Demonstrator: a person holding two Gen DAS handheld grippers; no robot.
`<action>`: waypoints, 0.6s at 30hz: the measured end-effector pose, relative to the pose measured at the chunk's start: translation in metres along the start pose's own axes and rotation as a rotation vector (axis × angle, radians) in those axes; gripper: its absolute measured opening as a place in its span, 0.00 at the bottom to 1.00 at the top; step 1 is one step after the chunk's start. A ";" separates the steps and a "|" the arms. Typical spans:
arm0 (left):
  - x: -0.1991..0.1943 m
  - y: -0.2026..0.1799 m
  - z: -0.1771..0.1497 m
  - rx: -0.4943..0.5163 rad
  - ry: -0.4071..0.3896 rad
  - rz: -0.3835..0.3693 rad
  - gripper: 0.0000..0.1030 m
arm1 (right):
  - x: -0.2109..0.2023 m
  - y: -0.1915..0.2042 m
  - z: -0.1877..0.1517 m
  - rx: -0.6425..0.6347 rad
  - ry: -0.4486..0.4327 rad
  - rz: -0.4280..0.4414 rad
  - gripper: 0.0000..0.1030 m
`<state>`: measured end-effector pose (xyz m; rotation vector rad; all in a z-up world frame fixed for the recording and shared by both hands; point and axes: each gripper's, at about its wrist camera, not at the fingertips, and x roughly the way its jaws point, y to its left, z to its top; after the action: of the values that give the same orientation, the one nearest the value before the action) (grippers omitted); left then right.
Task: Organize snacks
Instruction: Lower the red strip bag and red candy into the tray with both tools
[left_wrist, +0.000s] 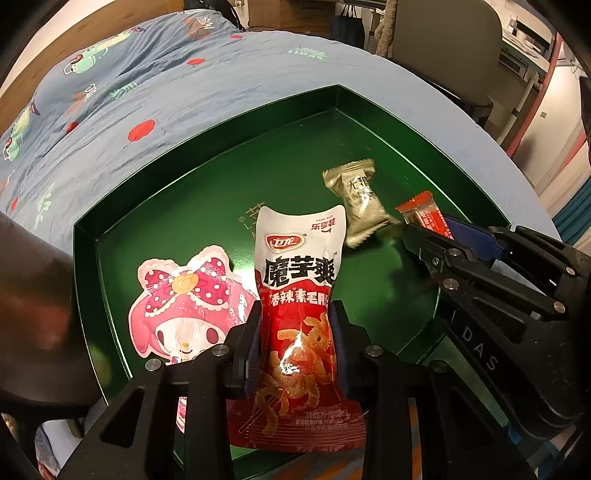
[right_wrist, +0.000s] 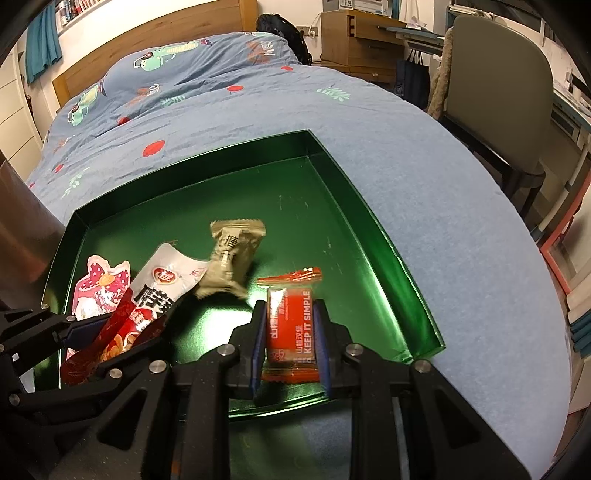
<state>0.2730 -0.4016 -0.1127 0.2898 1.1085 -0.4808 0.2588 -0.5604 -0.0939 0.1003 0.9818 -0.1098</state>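
Note:
A green tray (left_wrist: 207, 155) (right_wrist: 373, 221) lies on the bed. My left gripper (left_wrist: 295, 317) is shut on a red-and-white konjac snack pouch (left_wrist: 299, 295), held upright over the tray's near part; the pouch also shows in the right wrist view (right_wrist: 147, 302). My right gripper (right_wrist: 291, 317) is shut on a small orange snack bar (right_wrist: 291, 325), also over the tray's near edge; the bar also shows in the left wrist view (left_wrist: 421, 214). A pink cartoon-shaped packet (left_wrist: 184, 314) (right_wrist: 96, 288) lies in the tray at left. A beige wrapped snack (left_wrist: 360, 199) (right_wrist: 232, 254) sits mid-tray, slightly blurred.
The tray rests on a blue patterned duvet (left_wrist: 147, 92) (right_wrist: 424, 166). A grey chair (right_wrist: 495, 92) and wooden furniture (right_wrist: 354, 37) stand beyond the bed. A dark rounded object (left_wrist: 33, 288) is close at the left of the tray.

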 end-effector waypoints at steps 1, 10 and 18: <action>0.000 0.001 0.000 -0.005 0.002 -0.001 0.29 | 0.000 0.000 0.000 -0.002 0.002 0.000 0.00; -0.003 0.005 -0.002 -0.013 0.007 -0.022 0.34 | -0.001 0.002 0.001 -0.014 0.011 -0.001 0.00; -0.016 0.004 -0.002 0.002 -0.015 -0.028 0.43 | -0.013 0.001 0.001 -0.013 0.011 -0.007 0.00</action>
<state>0.2672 -0.3935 -0.0989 0.2720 1.0986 -0.5082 0.2527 -0.5585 -0.0828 0.0852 0.9934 -0.1095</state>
